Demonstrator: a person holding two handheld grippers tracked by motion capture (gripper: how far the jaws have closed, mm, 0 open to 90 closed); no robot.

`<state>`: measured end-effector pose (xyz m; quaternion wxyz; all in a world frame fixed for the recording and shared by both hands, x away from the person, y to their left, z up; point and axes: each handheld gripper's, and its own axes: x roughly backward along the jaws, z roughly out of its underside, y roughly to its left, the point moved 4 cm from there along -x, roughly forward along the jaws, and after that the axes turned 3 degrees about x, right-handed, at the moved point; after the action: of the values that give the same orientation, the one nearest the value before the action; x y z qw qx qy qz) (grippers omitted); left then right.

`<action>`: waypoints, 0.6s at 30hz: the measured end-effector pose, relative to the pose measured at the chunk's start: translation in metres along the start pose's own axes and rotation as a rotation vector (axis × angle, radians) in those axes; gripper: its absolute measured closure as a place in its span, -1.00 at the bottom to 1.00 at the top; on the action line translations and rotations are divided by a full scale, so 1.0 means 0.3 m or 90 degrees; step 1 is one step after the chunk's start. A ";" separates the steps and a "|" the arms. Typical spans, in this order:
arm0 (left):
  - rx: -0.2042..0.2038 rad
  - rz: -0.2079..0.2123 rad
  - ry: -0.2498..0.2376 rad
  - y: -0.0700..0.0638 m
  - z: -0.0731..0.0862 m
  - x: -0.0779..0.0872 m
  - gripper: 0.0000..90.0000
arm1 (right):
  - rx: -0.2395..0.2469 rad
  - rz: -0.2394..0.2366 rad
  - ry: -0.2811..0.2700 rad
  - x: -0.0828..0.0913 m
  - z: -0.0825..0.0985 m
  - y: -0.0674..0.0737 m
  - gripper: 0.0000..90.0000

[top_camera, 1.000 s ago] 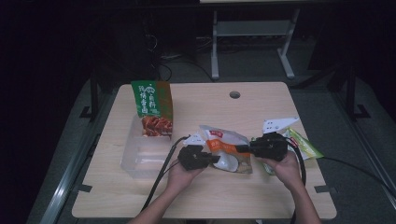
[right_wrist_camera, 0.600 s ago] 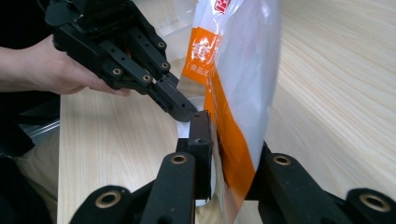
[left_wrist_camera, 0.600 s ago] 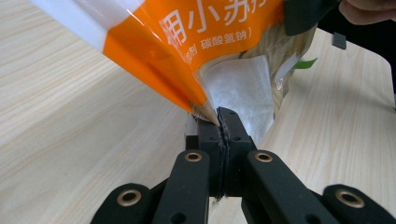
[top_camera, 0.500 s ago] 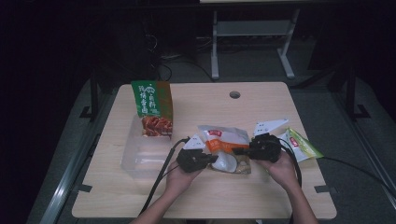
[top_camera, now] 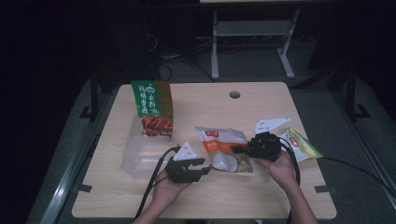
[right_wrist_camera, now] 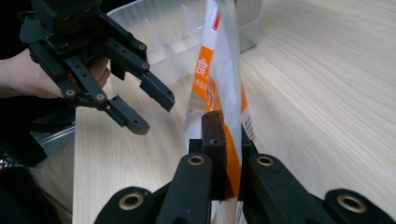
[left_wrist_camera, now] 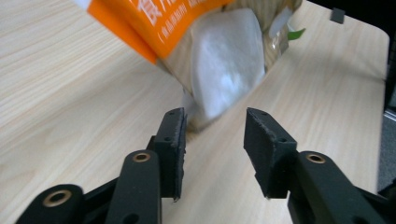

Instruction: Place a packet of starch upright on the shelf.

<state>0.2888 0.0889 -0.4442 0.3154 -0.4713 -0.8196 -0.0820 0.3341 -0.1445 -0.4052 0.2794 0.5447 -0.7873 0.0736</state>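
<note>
An orange-and-clear snack bag (top_camera: 225, 149) lies near the middle of the wooden bench (top_camera: 205, 200), its right edge pinched between the closed jaws of the right gripper (top_camera: 243, 149). In the right gripper view the bag (right_wrist_camera: 223, 93) stands on edge, rising out of the clamped jaws. The left gripper (top_camera: 201, 168) sits just left of the bag on the near side, its jaws having just been opening; they stand apart with nothing between them. The left gripper view shows the bag's white-patched lower corner (left_wrist_camera: 224, 70) just beyond the parted pads, not touching them. A clear plastic tub (top_camera: 140, 156) rests left of the bag, and a tall green-and-brown pouch (top_camera: 152, 107) stands upright at the tub's far end. To the right, past the right hand (top_camera: 280, 165), a green packet (top_camera: 303, 145) lies flat near the bench's right edge.
</note>
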 end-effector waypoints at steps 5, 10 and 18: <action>0.008 0.009 -0.003 -0.009 0.023 0.037 0.10 | 0.008 0.006 0.012 0.012 -0.023 0.008 0.99; 0.009 0.023 -0.002 -0.023 0.056 0.066 -0.04 | 0.007 0.004 0.023 0.023 -0.053 0.001 0.99; -0.001 0.064 0.017 -0.055 0.106 0.103 -0.19 | 0.007 0.002 0.024 0.022 -0.122 -0.003 0.99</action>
<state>0.2503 0.1160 -0.4481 0.3299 -0.5107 -0.7905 -0.0732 0.3463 -0.1348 -0.3713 0.2914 0.5436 -0.7822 0.0883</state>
